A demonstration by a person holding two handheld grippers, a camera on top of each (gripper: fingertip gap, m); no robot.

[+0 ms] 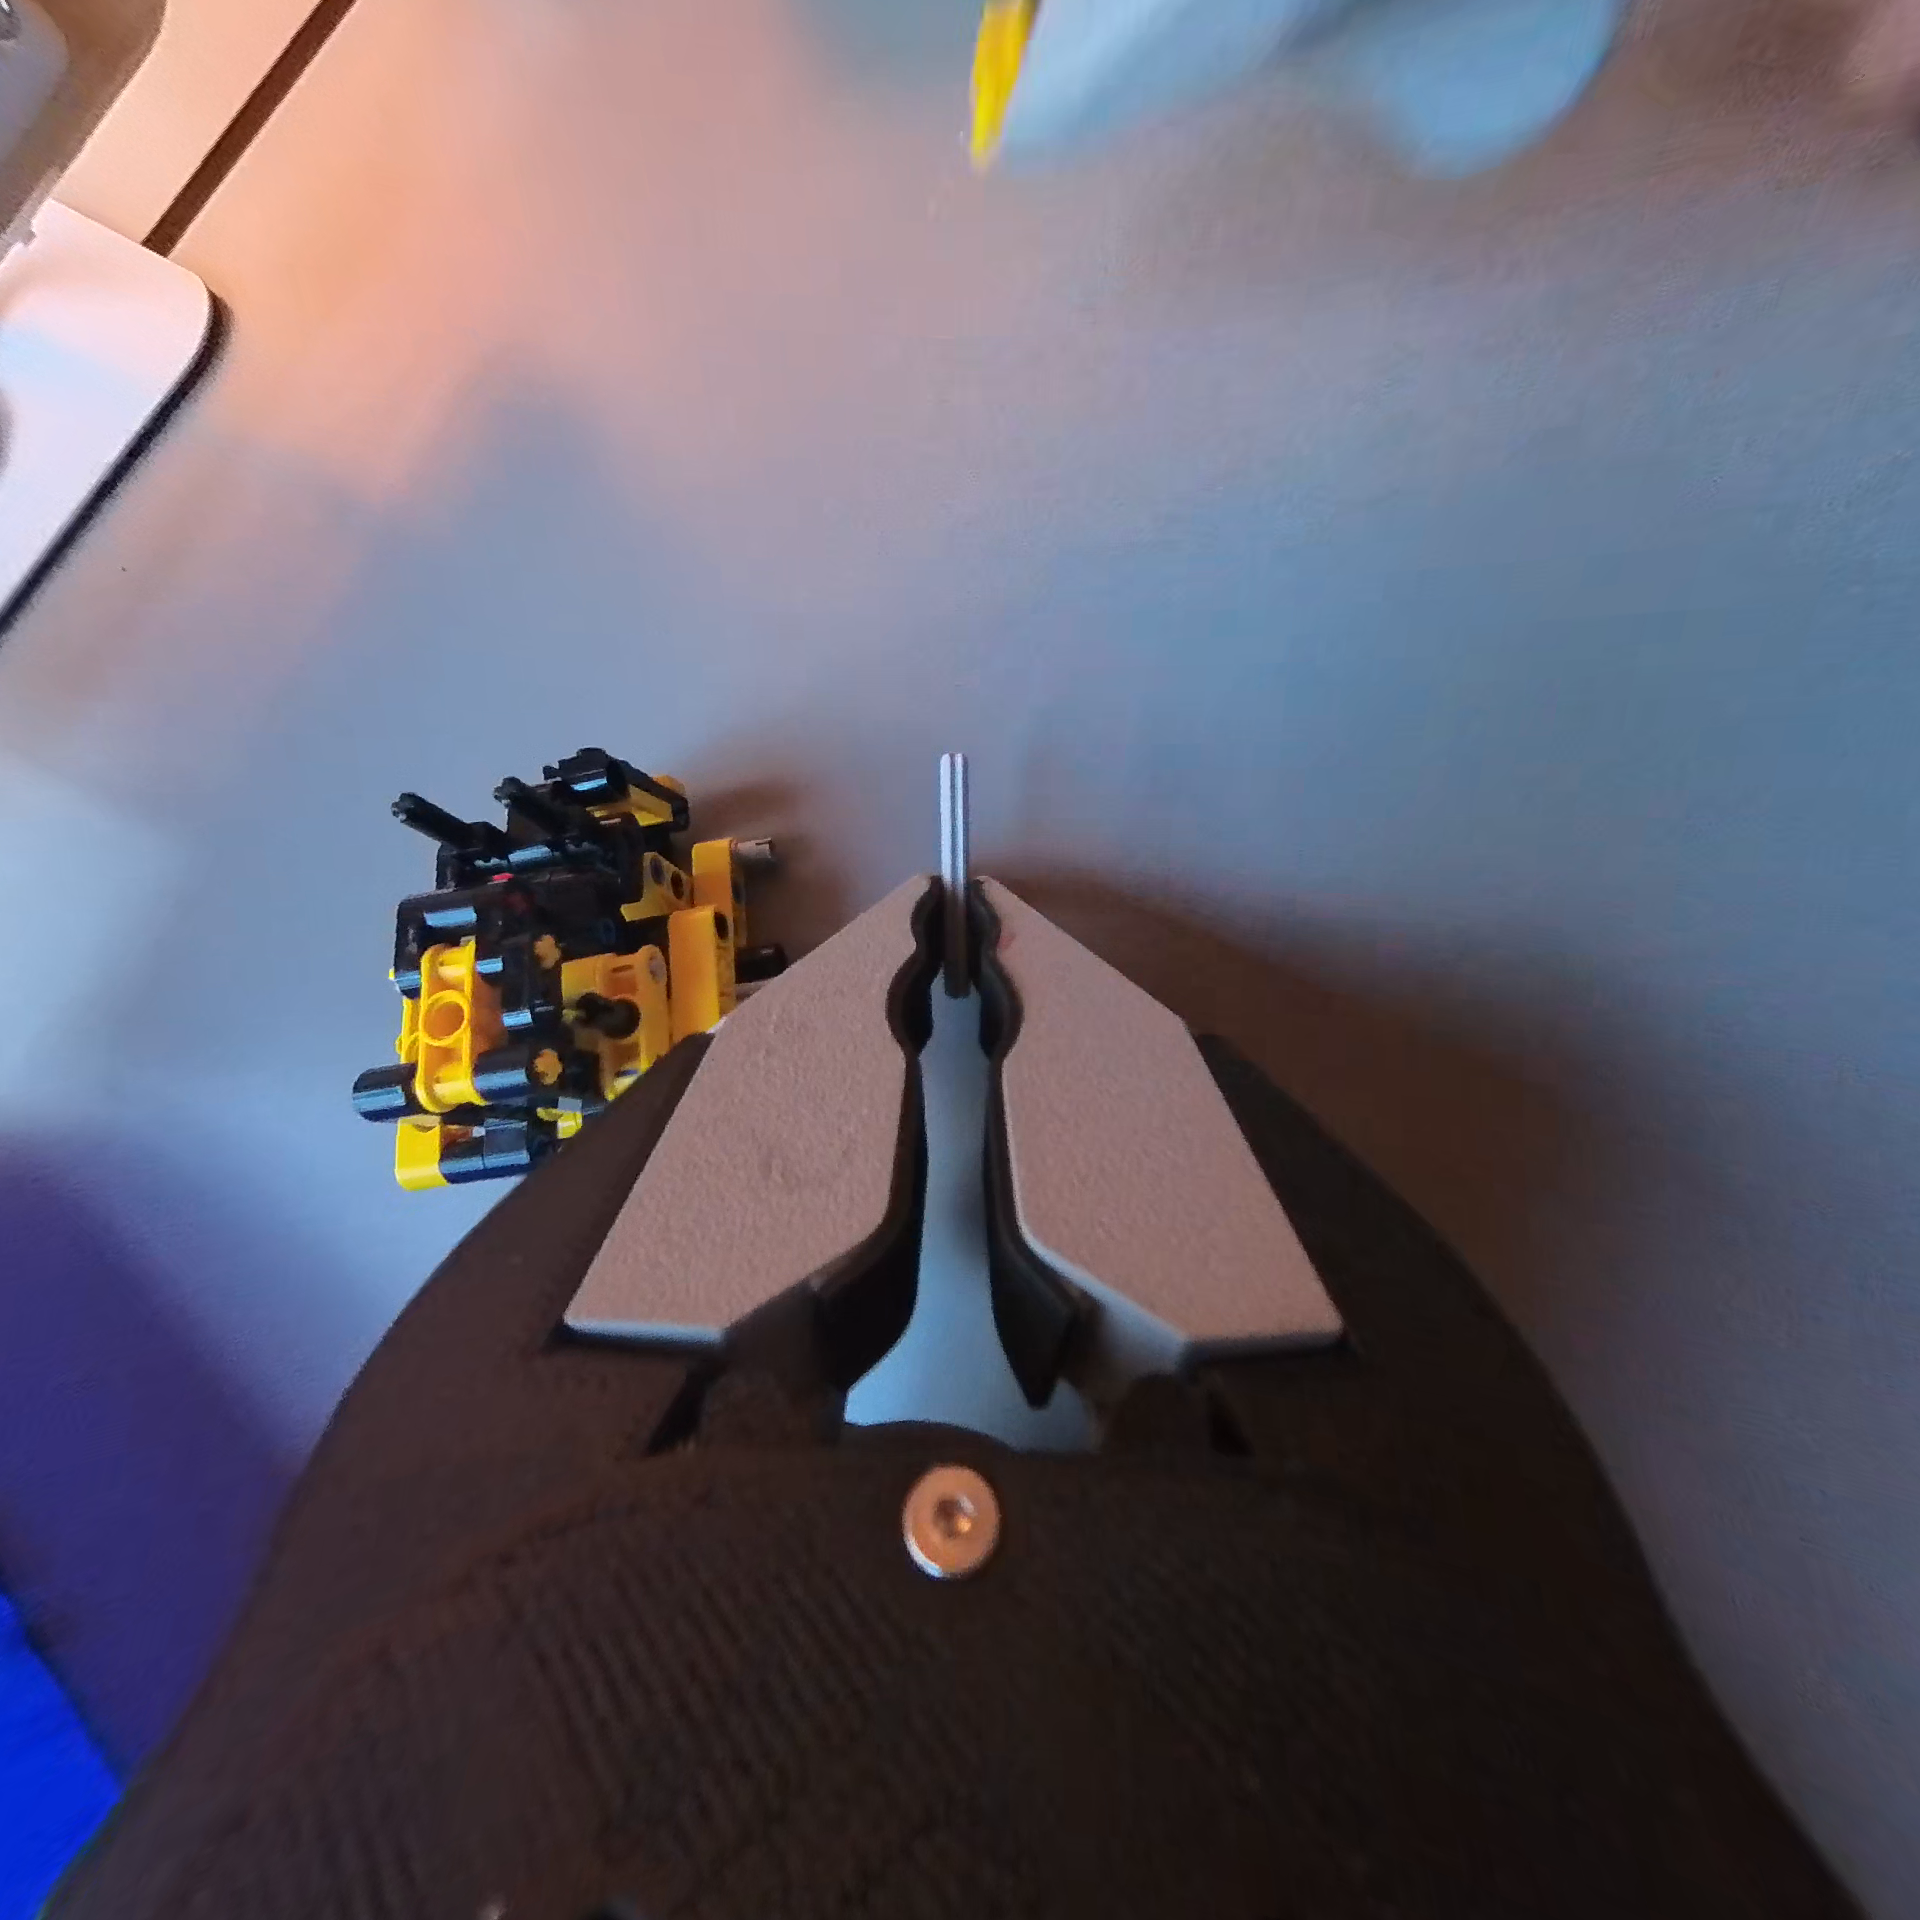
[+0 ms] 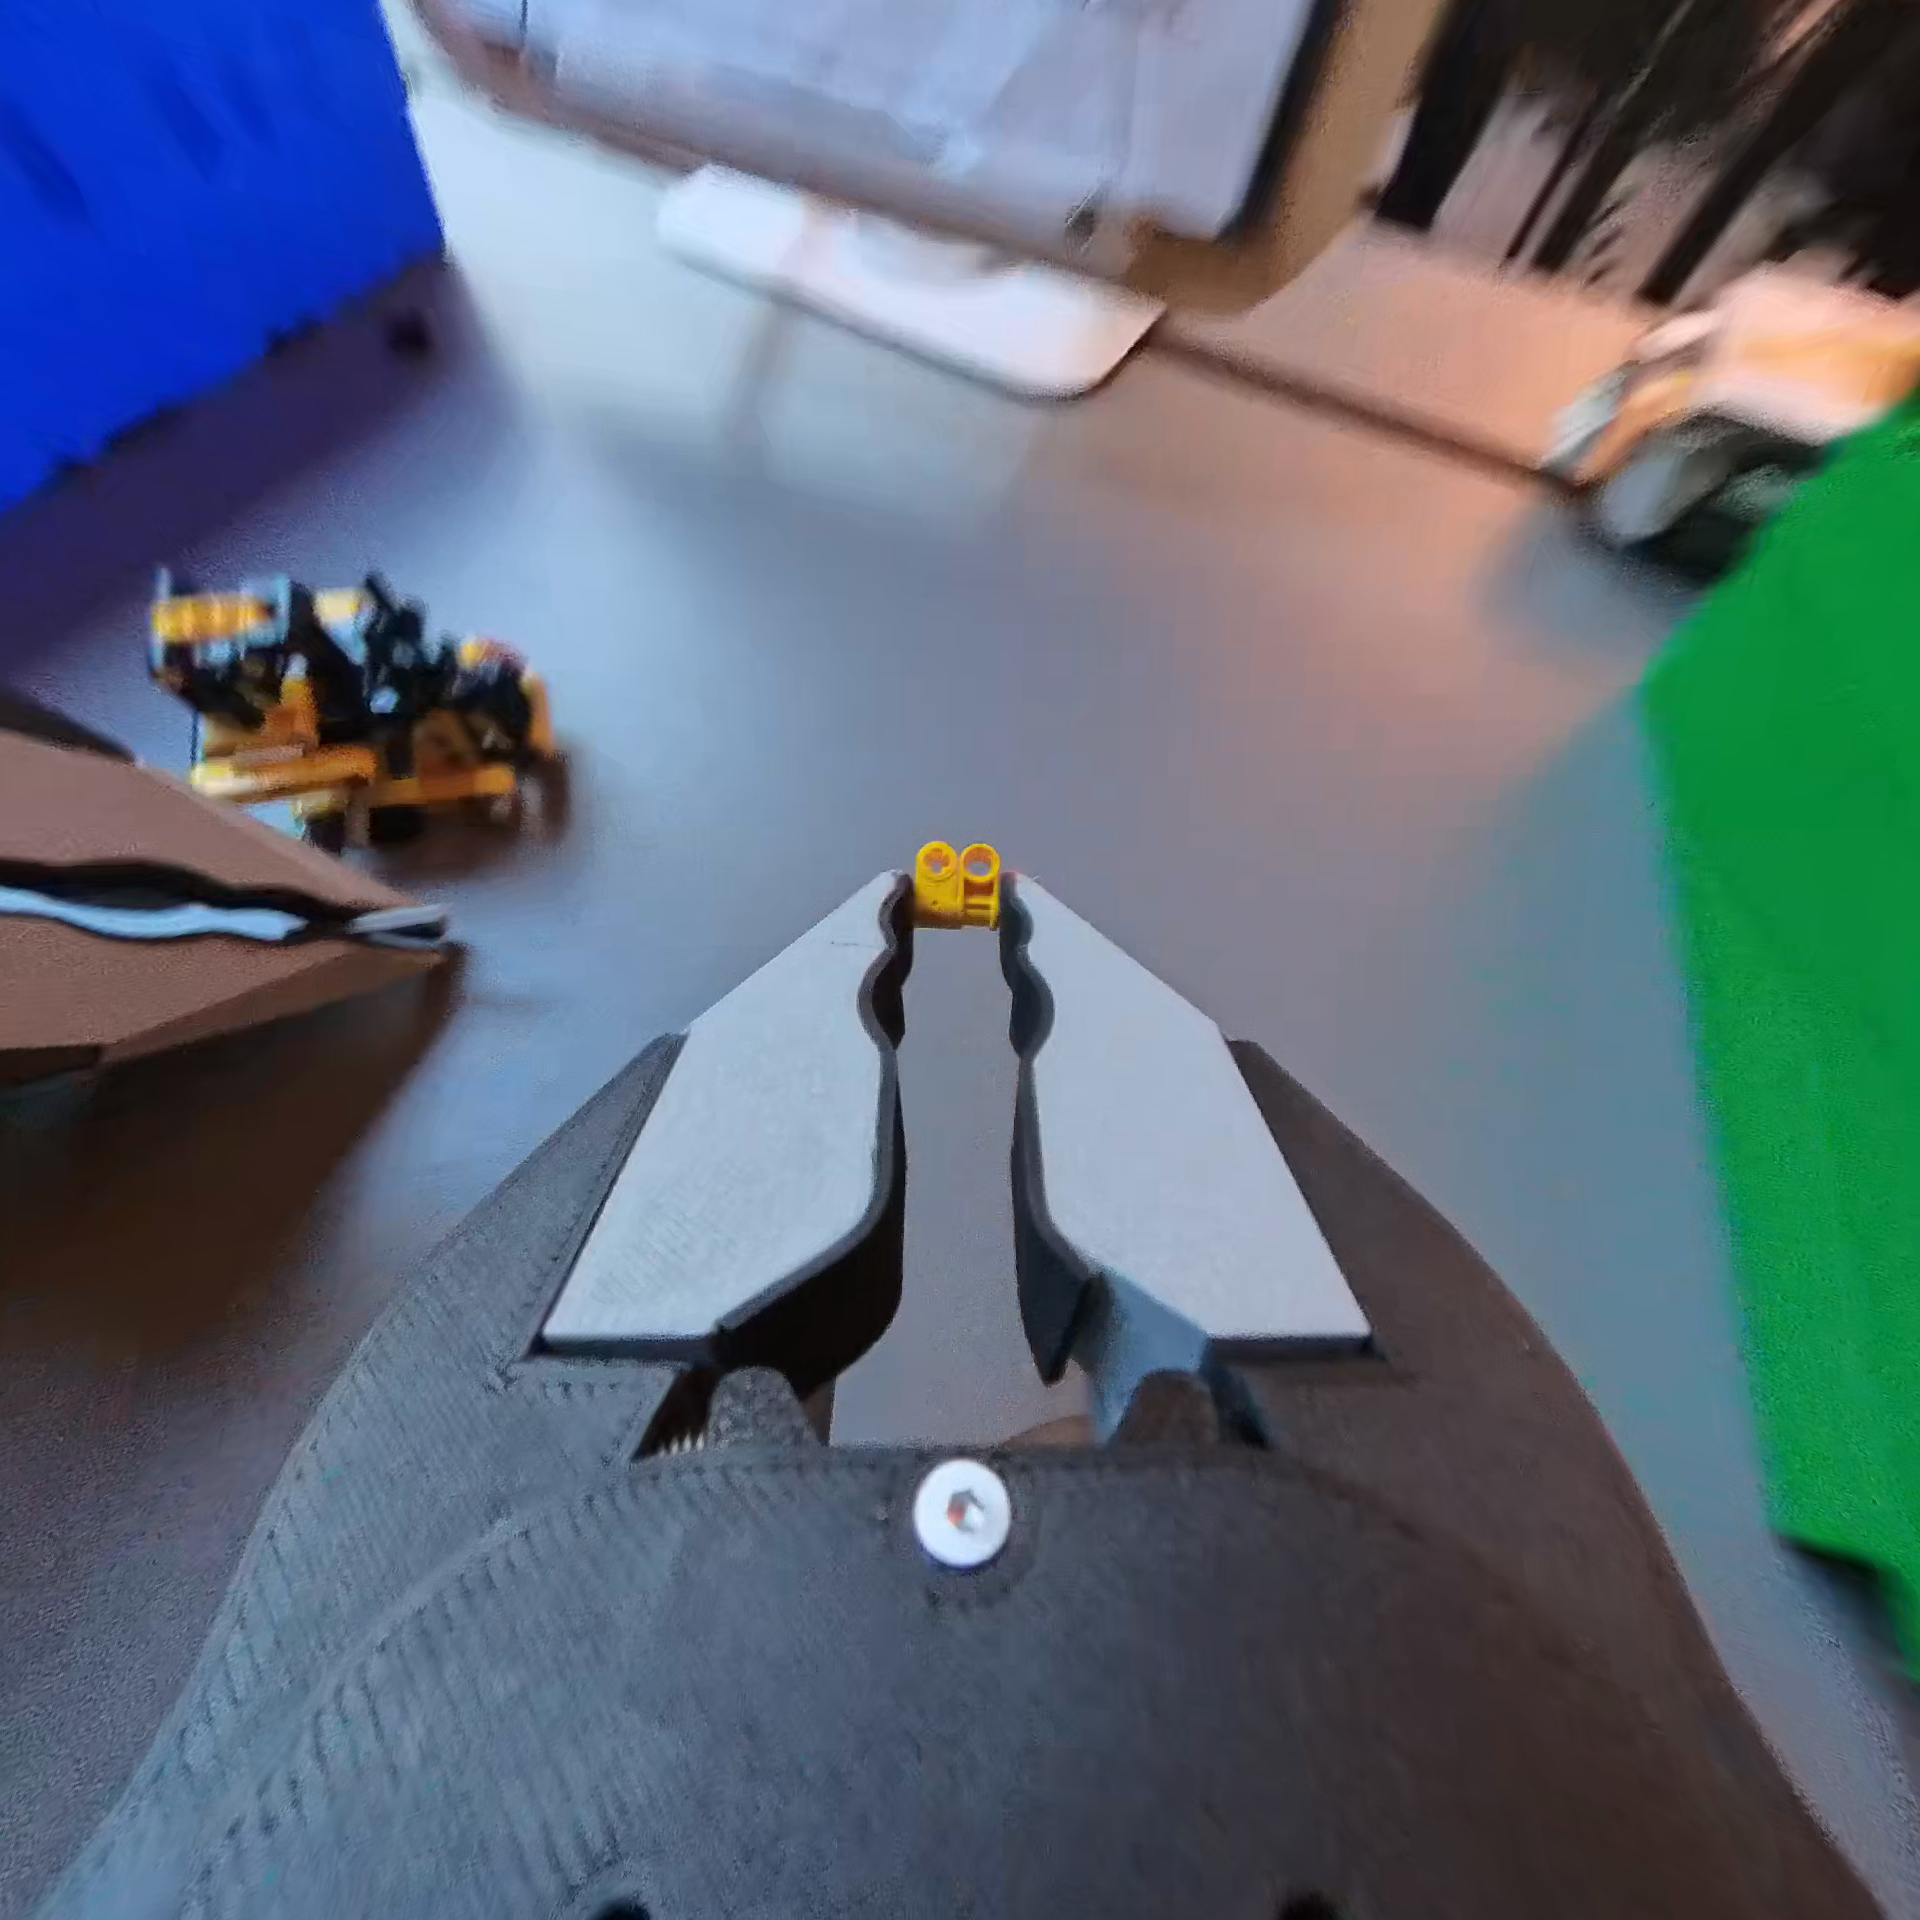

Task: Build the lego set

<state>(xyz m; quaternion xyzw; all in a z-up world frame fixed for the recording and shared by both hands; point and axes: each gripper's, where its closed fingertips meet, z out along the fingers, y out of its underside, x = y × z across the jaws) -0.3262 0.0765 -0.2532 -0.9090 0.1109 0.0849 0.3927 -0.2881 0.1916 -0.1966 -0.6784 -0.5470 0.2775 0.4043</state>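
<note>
My left gripper [image 1: 954, 896] is shut on a thin grey axle [image 1: 953, 816] that sticks out forward past its tips, above the grey table. The yellow and black lego model [image 1: 551, 977] stands on the table just left of the left gripper. My right gripper [image 2: 956, 891] is shut on a small yellow connector piece [image 2: 957, 883] with two round holes, held at the fingertips above the table. In the right wrist view the model [image 2: 353, 707] lies far left, and the left gripper [image 2: 405, 925] with its axle comes in from the left edge.
A white stand base [image 1: 73, 395] sits at the far left; it also shows in the right wrist view [image 2: 914, 291]. A blue object [image 2: 187, 208] is at upper left, a green one [image 2: 1808, 935] at right. A blurred yellow and pale blue shape [image 1: 1195, 73] is at top. The tips of one gripper are about 15 centimeters away from the tips of the other.
</note>
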